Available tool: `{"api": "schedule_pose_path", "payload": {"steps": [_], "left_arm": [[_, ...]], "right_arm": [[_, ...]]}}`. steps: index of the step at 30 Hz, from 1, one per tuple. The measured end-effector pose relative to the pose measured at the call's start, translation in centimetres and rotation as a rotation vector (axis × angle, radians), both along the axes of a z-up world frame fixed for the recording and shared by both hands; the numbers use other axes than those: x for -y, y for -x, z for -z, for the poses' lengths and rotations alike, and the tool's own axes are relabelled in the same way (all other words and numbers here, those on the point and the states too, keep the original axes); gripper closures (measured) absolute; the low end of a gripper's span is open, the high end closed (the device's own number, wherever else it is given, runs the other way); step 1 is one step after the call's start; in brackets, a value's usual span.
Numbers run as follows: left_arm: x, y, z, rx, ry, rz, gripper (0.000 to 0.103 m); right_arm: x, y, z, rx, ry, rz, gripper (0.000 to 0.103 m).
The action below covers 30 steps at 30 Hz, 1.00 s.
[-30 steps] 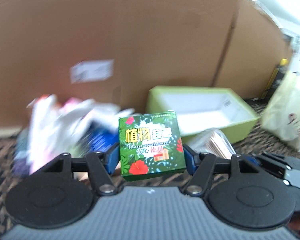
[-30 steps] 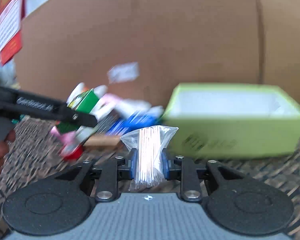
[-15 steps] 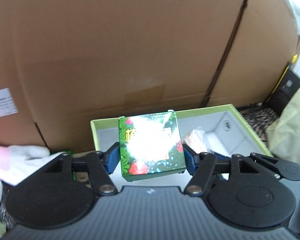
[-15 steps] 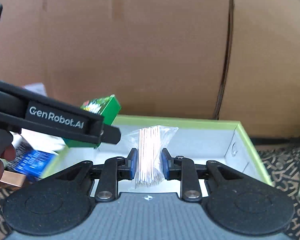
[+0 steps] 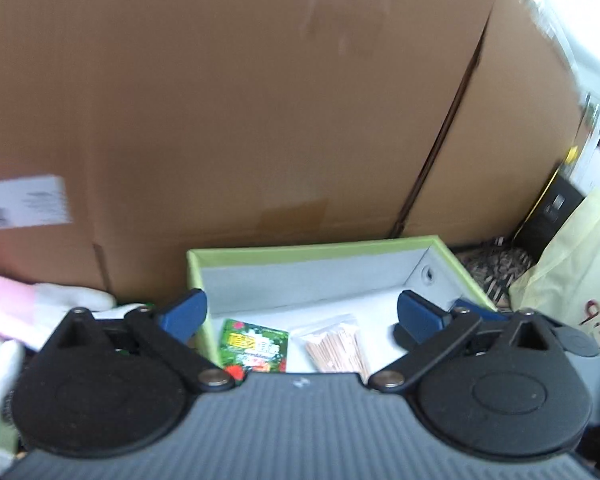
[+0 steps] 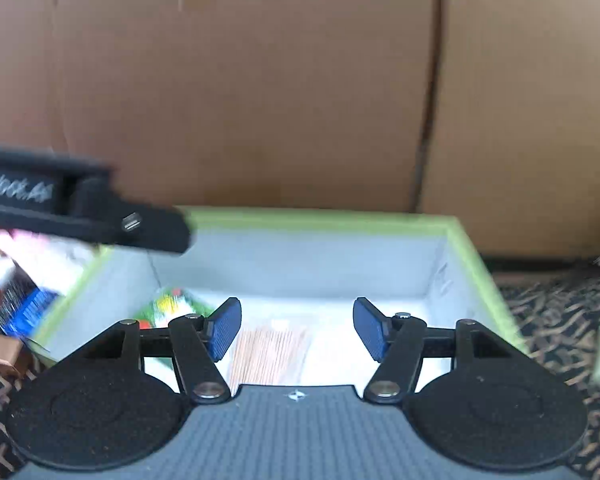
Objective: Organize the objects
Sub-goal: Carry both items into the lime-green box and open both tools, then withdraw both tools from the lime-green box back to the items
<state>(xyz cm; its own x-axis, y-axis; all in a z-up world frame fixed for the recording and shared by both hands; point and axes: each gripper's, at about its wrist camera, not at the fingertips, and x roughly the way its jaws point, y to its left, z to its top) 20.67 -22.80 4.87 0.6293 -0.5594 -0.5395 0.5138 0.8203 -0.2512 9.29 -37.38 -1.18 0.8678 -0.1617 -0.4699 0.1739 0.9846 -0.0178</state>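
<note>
Green packet (image 5: 255,345) and bag of sticks (image 5: 337,347) lie side by side inside the lime box (image 5: 316,249). Left gripper (image 5: 302,314) and right gripper (image 6: 297,330) have just been opening; both stand wide and empty above them.

So the open storage box (image 5: 324,250) sits right up against a big cardboard carton (image 5: 236,92) behind it. Inside on the box floor, the little printed packet (image 5: 256,344) lies on the left and the bag of sticks (image 5: 336,346) just beside it on the right. Left of the box, outside it, there's a heap of loose stuff (image 5: 40,308). Off to the right, a plastic bag (image 5: 572,280) sits on the patterned surface (image 6: 556,308).
</note>
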Motion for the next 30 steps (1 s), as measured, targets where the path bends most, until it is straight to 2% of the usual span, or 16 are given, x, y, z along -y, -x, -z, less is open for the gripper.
{"api": "schedule_pose_path", "payload": {"steps": [1,3,5,7,10,12,13,14,18,25,30], "left_arm": [[-0.9,1.1,-0.4,0.023,0.004,-0.010,0.000],[-2.8,3.2,-1.1,0.072,0.003,-0.028,0.000],[-4.5,5.3,-1.2,0.115,-0.019,-0.058,0.000],[-6.2,7.5,-0.9,0.137,-0.053,-0.093,0.000],[-9.9,11.2,-0.8,0.146,-0.084,-0.132,0.000],[-11.7,12.6,0.0,0.139,-0.090,-0.157,0.000],[-12.8,13.2,0.6,0.126,-0.094,-0.172,0.000],[-13.4,13.7,1.2,0.110,-0.102,-0.184,0.000],[-16.3,15.2,3.8,0.065,-0.141,-0.251,0.000],[-21.9,15.6,6.7,-0.032,-0.134,-0.363,0.000],[-24.0,15.6,6.7,-0.028,-0.134,-0.374,0.000]], "right_arm": [[-0.3,1.4,-0.7,0.051,0.001,0.012,0.023],[-1.0,4.4,-1.5,0.153,0.001,0.025,0.014],[-2.1,7.1,-1.8,0.222,-0.005,0.025,0.012],[-3.7,9.2,-1.3,0.248,-0.031,0.001,0.011],[-5.9,11.8,0.3,0.231,-0.063,-0.046,0.011],[-6.7,11.8,1.6,0.209,-0.070,-0.066,0.011],[-7.7,12.1,2.4,0.188,-0.075,-0.080,0.011],[-7.0,13.0,2.5,0.174,-0.081,-0.094,0.011],[-10.5,14.1,4.9,0.104,-0.134,-0.190,0.011],[-15.2,11.8,4.9,0.039,-0.073,-0.334,0.011],[-18.4,8.3,4.9,0.039,0.042,-0.490,0.015]]}}
